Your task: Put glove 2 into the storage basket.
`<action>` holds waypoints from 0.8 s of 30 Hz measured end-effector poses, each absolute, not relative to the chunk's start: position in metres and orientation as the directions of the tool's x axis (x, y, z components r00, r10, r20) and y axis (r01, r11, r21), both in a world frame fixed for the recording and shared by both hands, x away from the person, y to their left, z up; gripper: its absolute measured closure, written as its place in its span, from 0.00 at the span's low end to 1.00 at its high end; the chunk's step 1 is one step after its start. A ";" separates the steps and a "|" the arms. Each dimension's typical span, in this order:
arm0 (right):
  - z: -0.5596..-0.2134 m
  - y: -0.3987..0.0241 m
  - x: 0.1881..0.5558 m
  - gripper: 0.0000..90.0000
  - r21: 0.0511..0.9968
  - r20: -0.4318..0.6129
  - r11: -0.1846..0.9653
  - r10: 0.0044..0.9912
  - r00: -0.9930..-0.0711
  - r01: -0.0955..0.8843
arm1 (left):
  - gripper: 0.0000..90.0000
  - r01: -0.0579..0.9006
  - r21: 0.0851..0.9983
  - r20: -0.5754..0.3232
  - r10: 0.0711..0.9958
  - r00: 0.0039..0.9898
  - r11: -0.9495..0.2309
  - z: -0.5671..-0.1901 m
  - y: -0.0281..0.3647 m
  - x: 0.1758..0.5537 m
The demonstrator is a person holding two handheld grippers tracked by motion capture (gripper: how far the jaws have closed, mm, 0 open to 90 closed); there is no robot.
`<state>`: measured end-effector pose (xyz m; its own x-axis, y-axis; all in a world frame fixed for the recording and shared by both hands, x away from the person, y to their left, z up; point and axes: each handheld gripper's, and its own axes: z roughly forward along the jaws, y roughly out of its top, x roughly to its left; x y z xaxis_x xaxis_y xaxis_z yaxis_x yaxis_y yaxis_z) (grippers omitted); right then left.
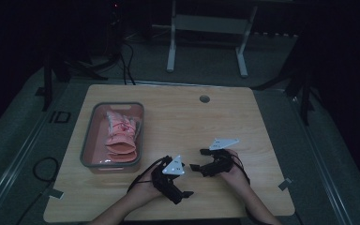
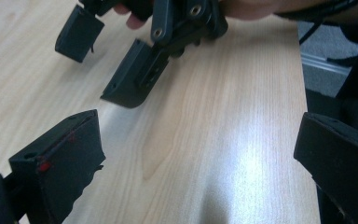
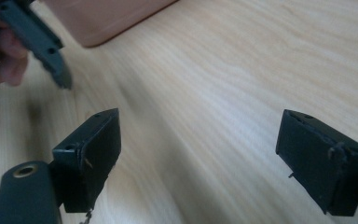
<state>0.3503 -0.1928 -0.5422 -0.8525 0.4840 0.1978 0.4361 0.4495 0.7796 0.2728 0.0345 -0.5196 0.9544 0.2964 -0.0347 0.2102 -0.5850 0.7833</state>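
Hand-held grippers, left (image 1: 183, 193) and right (image 1: 195, 159), both released, empty, near each other on table (image 1: 215, 117); pink-lined basket (image 1: 90, 140) left

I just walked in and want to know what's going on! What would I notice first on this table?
First, the pink things piled in the grey-rimmed bin on the left side of the wooden table. Next, the two black grippers held near the front edge: the left gripper and the right gripper, both open with nothing between their jaws, pointing toward each other over bare wood.
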 end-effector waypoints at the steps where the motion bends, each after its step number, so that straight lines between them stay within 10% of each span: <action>1: -0.543 -0.195 0.349 0.15 0.779 0.189 0.456 0.484 -0.854 0.431 | 0.01 0.208 0.776 -0.031 0.294 0.955 -0.595 -0.523 0.033 0.272; 24: -0.555 -0.230 0.330 0.15 0.787 0.167 0.445 0.513 -0.842 0.427 | 0.01 0.228 0.757 -0.036 0.310 0.950 -0.612 -0.551 0.033 0.273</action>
